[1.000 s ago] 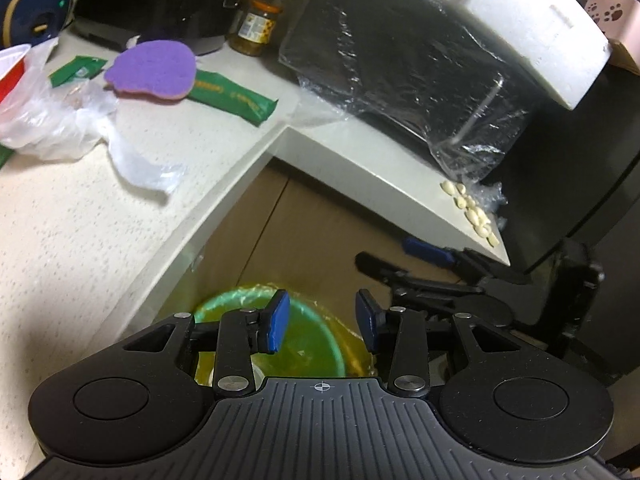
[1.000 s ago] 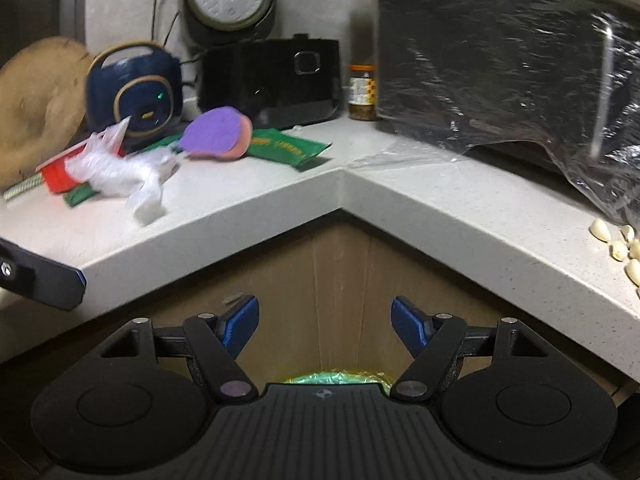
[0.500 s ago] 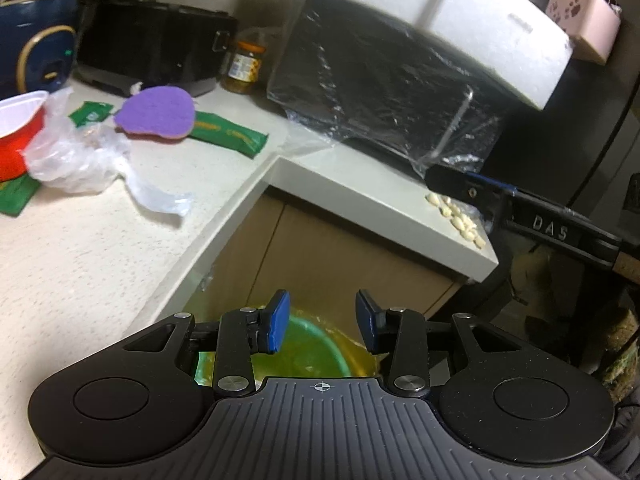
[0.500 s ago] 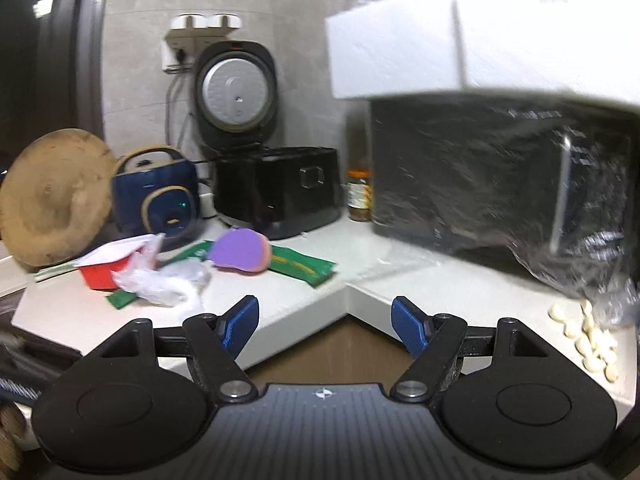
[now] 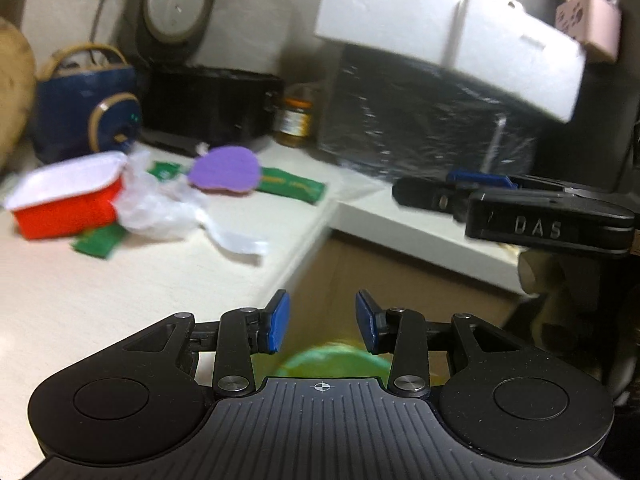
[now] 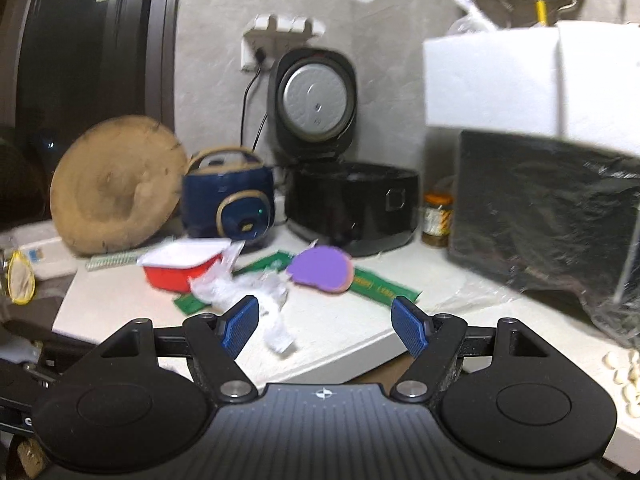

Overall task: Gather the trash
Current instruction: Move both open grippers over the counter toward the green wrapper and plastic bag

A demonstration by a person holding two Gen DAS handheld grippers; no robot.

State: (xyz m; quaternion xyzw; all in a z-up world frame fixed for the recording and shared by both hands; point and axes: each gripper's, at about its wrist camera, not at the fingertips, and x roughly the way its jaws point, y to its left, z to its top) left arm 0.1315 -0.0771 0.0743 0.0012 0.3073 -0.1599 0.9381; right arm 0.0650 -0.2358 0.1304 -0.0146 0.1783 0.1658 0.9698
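Trash lies on the white corner counter (image 5: 80, 300): a red tub with a white inside (image 5: 68, 196), crumpled clear plastic (image 5: 160, 212), green wrappers (image 5: 292, 189) and a purple sponge (image 5: 224, 169). The same pile shows in the right wrist view: tub (image 6: 182, 266), plastic (image 6: 244, 288), wrapper (image 6: 380, 286), sponge (image 6: 320, 270). My left gripper (image 5: 322, 322) is open and empty above a green bin with a yellow liner (image 5: 332, 362). My right gripper (image 6: 326, 326) is open and empty, short of the counter edge; it also shows in the left wrist view (image 5: 520, 208).
At the back stand a blue cooker (image 6: 228, 208), a black rice cooker with its lid up (image 6: 352, 204), a jar (image 6: 438, 220) and a plastic-wrapped black appliance (image 6: 552, 216) with a white foam box (image 6: 520, 80) on top. A round wooden board (image 6: 116, 184) leans left. Garlic cloves (image 6: 624, 372) lie right.
Both grippers have risen from below counter level by the bin to above the counter edge, and now face the trash pile. Both stay open and empty.
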